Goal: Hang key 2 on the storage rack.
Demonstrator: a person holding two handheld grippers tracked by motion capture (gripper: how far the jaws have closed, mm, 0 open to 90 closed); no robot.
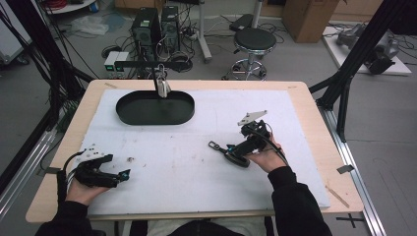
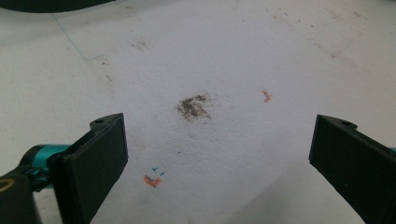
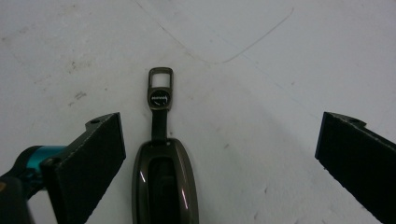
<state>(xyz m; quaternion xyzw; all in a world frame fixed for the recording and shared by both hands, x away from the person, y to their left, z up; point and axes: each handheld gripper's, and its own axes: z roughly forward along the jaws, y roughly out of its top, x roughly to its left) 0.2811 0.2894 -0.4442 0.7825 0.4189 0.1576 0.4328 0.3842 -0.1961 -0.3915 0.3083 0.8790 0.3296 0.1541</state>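
Note:
A dark metallic key fob (image 3: 164, 179) with a short strap and a rectangular metal loop lies flat on the white mat. In the high view the key fob (image 1: 222, 149) lies just left of my right gripper (image 1: 235, 153). In the right gripper view my right gripper (image 3: 219, 158) stands open, the fob between its jaws and closer to the left jaw. My left gripper (image 1: 123, 175) rests low at the mat's front left. Seen from its own camera, my left gripper (image 2: 217, 158) is open over bare mat with a dark smudge (image 2: 192, 106) ahead.
A black oval tray (image 1: 155, 108) sits at the back left of the mat, with a small metal clip hanging above its far rim. The white mat (image 1: 196, 162) covers most of the wooden table. Computers, a stool and cables stand on the floor beyond.

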